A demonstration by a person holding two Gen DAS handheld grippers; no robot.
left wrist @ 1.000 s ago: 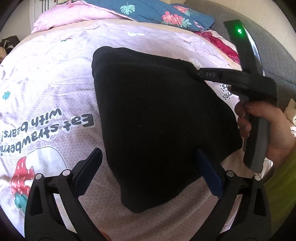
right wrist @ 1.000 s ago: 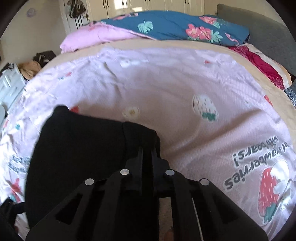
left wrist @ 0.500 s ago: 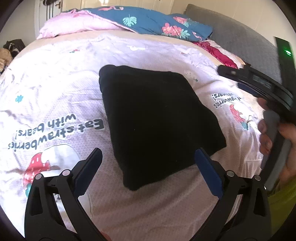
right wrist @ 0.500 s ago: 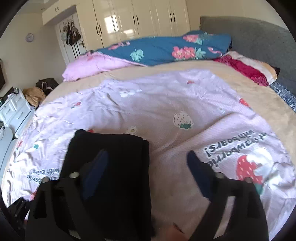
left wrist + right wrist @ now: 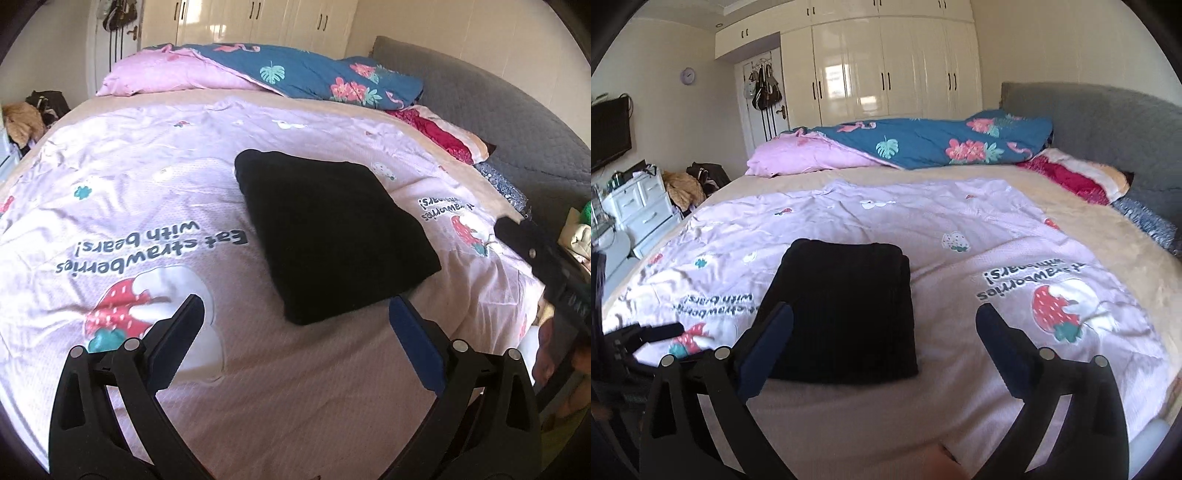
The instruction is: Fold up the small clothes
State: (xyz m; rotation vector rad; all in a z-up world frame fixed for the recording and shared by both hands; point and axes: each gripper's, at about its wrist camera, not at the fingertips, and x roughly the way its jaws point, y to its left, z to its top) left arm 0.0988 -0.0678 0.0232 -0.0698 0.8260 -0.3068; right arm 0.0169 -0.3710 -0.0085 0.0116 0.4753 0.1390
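Observation:
A black garment lies folded into a flat rectangle on the pink strawberry-print bedspread. It also shows in the right wrist view. My left gripper is open and empty, held back from the garment's near edge. My right gripper is open and empty, also short of the garment, with its left finger in front of the cloth's near left corner. The right gripper's body shows at the right edge of the left wrist view.
A pink pillow and a blue floral quilt lie at the far side of the bed. A grey headboard stands on the right. White drawers and wardrobes stand beyond the bed.
My right gripper let go of the garment, opened and drew back. My left gripper pulled back too. The garment now lies flat and free on the bed.

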